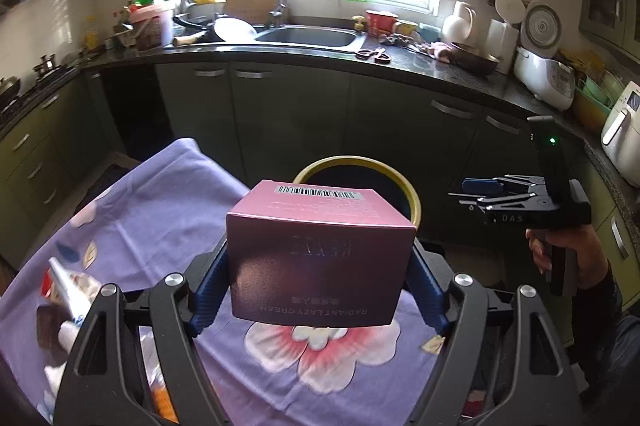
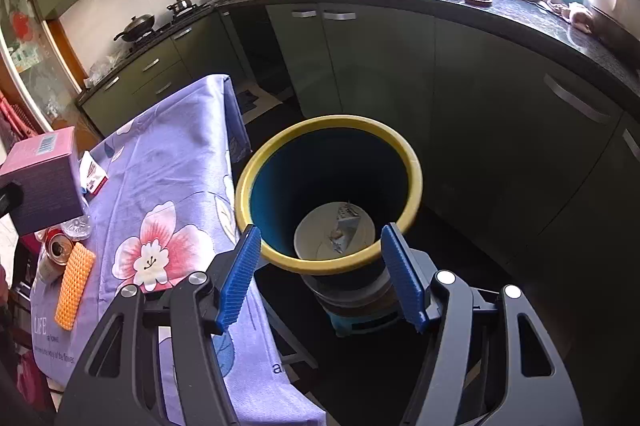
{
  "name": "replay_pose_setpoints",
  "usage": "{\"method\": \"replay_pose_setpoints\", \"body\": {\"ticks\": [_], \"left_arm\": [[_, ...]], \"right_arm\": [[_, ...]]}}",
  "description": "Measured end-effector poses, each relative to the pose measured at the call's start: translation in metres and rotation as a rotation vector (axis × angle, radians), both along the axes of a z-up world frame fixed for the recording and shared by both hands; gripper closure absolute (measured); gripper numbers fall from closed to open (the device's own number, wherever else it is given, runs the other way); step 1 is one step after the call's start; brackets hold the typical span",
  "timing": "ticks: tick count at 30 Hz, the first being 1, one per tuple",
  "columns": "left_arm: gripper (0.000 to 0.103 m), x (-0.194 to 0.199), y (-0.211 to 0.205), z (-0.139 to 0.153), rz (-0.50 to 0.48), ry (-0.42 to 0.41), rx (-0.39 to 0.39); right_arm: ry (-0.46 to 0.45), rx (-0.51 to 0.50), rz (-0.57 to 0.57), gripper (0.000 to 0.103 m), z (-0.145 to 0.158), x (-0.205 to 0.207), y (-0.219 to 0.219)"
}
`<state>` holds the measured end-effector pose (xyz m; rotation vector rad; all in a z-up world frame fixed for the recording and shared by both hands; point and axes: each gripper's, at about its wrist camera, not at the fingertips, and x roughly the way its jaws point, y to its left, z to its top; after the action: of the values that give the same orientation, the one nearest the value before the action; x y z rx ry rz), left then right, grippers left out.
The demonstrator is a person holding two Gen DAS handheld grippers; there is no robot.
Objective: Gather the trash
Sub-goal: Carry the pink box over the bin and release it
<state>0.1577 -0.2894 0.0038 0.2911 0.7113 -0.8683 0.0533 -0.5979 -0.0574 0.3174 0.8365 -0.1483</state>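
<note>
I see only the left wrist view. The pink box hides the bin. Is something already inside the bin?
Observer: Yes. In the right wrist view a crumpled wrapper lies on the bottom of the bin.
Operator: Is the right tool holding something?
Observer: No. The right tool is open and empty, above the near rim of the bin.
Operator: What trash is left on the table?
Observer: A can and an orange ribbed piece lie on the cloth, below the box in the left tool.
</note>
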Motion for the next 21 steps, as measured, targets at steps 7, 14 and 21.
{"method": "replay_pose_setpoints", "body": {"ticks": [7,14,21], "left_arm": [[0.029,0.055,-0.115,-0.043,-0.117,0.128,0.031],[0.028,0.084,-0.166,-0.076,-0.084,0.153,0.102],[0.023,0.075,-0.118,-0.044,-0.065,0.12,0.019]], "right_arm": [[0.015,0.019,-0.048,0.041,-0.006,-0.016,-0.023],[0.025,0.017,-0.065,0.041,-0.009,-0.02,-0.027],[0.035,0.026,-0.041,0.041,-0.013,-0.009,-0.018]]}}
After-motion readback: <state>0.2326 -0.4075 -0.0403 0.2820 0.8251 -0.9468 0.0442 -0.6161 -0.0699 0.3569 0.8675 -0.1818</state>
